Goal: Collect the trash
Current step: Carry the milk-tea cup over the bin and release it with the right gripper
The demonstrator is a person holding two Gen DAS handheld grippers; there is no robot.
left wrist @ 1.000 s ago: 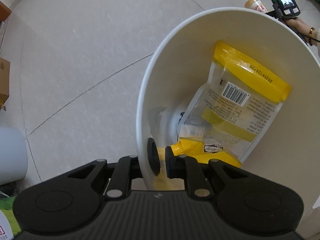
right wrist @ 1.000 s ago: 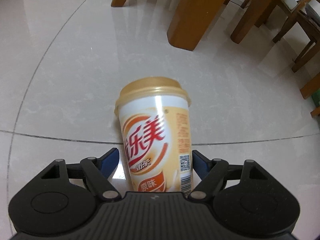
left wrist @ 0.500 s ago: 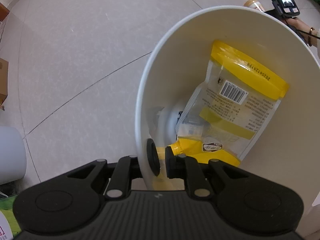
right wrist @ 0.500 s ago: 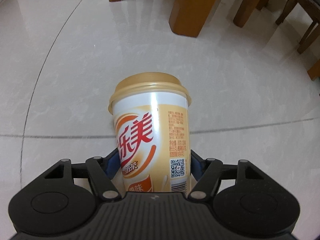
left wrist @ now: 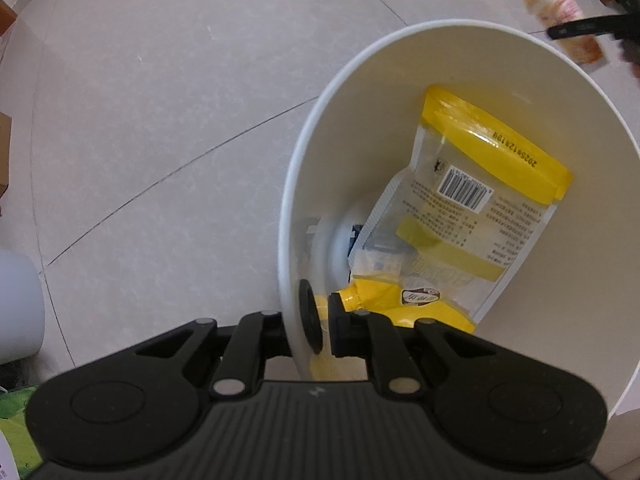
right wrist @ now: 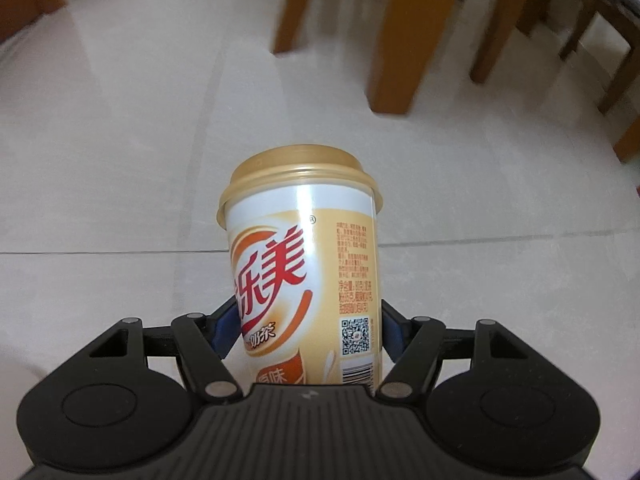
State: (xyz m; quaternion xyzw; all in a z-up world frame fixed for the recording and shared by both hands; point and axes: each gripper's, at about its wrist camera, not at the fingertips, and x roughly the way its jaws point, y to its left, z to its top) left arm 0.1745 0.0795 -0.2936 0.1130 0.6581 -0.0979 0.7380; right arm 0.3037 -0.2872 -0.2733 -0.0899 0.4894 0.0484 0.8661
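Observation:
My left gripper (left wrist: 323, 326) points down and is shut on the near rim of a white trash bin (left wrist: 460, 26), one pad outside the wall and one inside. In the bin lie a yellow-and-clear snack bag (left wrist: 472, 208), a yellow bottle (left wrist: 384, 300) and a white lid-like piece (left wrist: 332, 240). My right gripper (right wrist: 308, 328) is shut on a milk tea cup (right wrist: 304, 248) with a gold lid, which hangs above the floor. The left wrist view shows that cup (left wrist: 560, 12) blurred beyond the bin's far rim, with a finger (left wrist: 580, 30) of the right gripper across it.
Wooden table legs (right wrist: 404, 36) and chair legs (right wrist: 600, 40) stand on the pale tiled floor beyond the cup. Left of the bin are a white rounded object (left wrist: 16, 304), a cardboard box (left wrist: 4, 152) and a green package (left wrist: 16, 432).
The right gripper's blue pads closed onto the cup and lifted it off the floor; the furniture legs now look blurred and nearer. The left gripper and the bin stayed put.

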